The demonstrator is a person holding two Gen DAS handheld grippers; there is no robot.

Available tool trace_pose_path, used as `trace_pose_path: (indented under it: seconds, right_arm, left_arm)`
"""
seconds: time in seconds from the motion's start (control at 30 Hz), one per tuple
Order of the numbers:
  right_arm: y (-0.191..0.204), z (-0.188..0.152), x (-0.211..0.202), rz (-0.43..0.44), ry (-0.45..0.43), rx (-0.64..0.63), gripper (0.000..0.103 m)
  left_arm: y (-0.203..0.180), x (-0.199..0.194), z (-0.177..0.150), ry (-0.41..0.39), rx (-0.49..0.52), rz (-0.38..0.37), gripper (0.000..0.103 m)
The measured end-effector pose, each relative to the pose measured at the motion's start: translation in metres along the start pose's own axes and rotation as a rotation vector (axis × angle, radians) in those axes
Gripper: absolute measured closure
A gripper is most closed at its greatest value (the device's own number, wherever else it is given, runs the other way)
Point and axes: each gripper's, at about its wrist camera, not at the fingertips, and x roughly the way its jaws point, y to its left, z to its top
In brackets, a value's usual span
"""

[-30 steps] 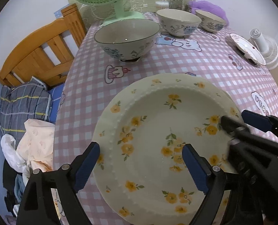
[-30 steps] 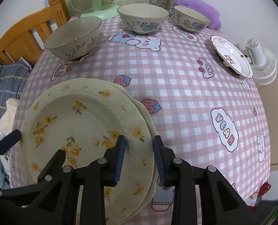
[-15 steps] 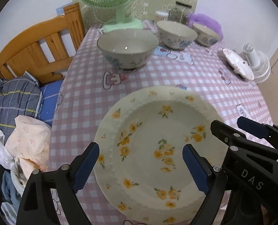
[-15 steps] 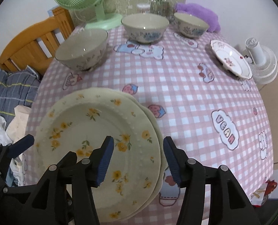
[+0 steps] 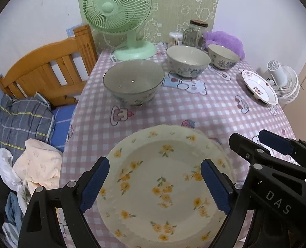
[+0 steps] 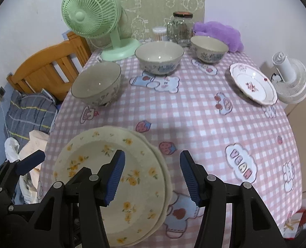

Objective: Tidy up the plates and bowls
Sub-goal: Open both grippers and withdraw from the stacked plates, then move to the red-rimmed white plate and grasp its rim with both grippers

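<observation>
Two cream plates with yellow flowers sit stacked at the near left of the table, the lower rim peeking out, seemingly offset rightward. The left hand-held gripper hovers above them, jaws wide and empty. The right hand-held gripper, tilted downward, straddles the stack's right rim with jaws released, gripping nothing.

The right hand-held gripper hangs open over stacked yellow-flowered plates.
</observation>
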Motion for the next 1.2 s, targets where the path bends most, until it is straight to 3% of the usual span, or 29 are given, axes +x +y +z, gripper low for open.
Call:
trace_pose_path:
  seconds: [0.13, 0.33, 0.7, 0.97, 1.2]
  right_arm:
    - [-0.020, 0.010, -0.002, -0.001, 0.000, -0.017, 0.043]
    - [-0.057, 0.024, -0.005, -0.006, -0.006, -0.025, 0.032]
    - [-0.125, 0.045, -0.013, 0.018, -0.029, -0.053, 0.032]
    - [-0.171, 0.059, -0.010, 0.079, -0.033, -0.088, 0.032]
    - [-0.215, 0.072, -0.004, 0.082, -0.049, -0.085, 0.032]
  left_arm:
    - [-0.020, 0.001, 0.009, -0.003, -0.007, 0.012, 0.013]
    - [-0.060, 0.003, 0.024, -0.012, -0.030, 0.017, 0.013]
    - [-0.131, 0.009, 0.047, -0.047, -0.050, 0.042, 0.016]
    - [-0.175, 0.019, 0.061, -0.053, -0.081, 0.066, 0.024]
    - [-0.217, 0.031, 0.076, -0.073, -0.086, 0.074, 0.030]
